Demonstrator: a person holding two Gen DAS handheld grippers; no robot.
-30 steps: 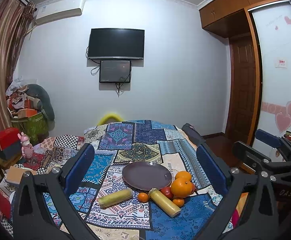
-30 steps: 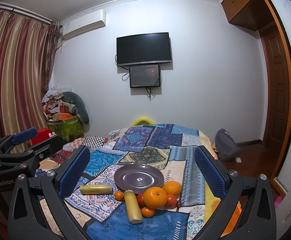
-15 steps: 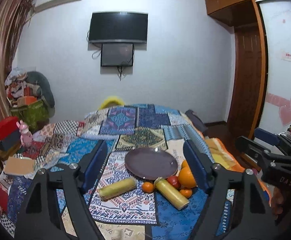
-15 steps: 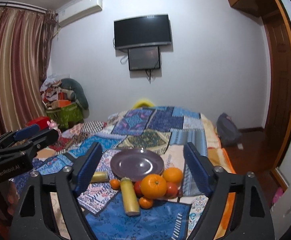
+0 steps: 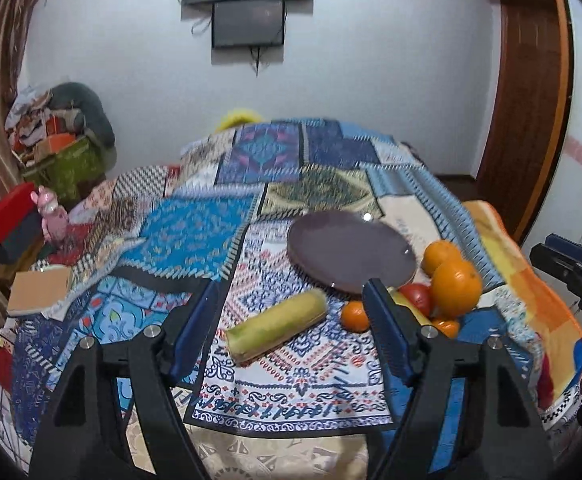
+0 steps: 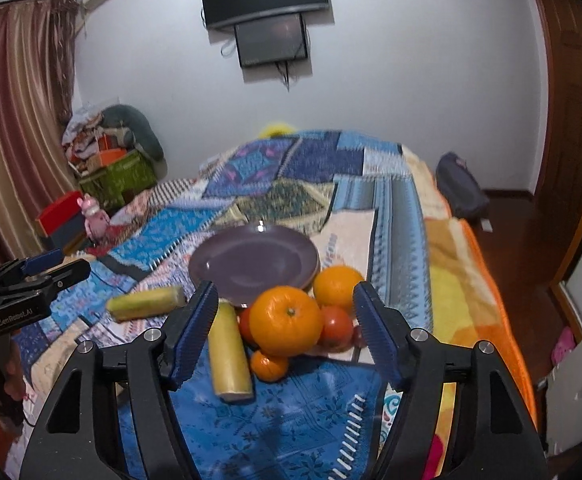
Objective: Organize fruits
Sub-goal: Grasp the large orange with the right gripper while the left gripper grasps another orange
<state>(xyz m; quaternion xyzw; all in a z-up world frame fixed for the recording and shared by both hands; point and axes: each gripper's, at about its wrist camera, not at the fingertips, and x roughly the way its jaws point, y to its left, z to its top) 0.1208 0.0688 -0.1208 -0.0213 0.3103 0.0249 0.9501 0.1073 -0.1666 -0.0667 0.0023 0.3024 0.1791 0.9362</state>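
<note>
- Left wrist view: left gripper (image 5: 291,312) hovering over the patchwork bedspread (image 5: 195,232), jaws spread wide, nothing held.
- Between those jaws, just nearer than the purple plate (image 5: 351,252): one wrapped yellow-green corn cob (image 5: 277,326), lying flat on the cloth, touching neither finger.
- One plate only, bare, resting flat on the bedspread.
- Right of the plate, touching its rim or nearly so: two large oranges (image 5: 455,288), one behind the other.
- Just nearer than the plate, beside that corn cob: one small tangerine (image 5: 354,316); a second small one (image 5: 445,326) under the front large orange.
- One red tomato (image 5: 417,298) between the plate and the front orange in this view.
- Right wrist view: right gripper (image 6: 285,330) also released, jaws wide apart, empty, framing the fruit pile just nearer than the plate (image 6: 251,264).
- Inside that frame: front large orange (image 6: 286,320) on top, second orange (image 6: 337,286) behind it against the plate edge, two tomatoes (image 6: 335,326) flanking the front orange, one tangerine (image 6: 269,366) below it.
- Second corn cob (image 6: 229,354) lying lengthwise left of the pile, one end toward the plate; first cob (image 6: 145,303) well left of the plate.
- Total counted: two corn cobs, two large oranges, two tangerines, two tomatoes, one plate.
</note>
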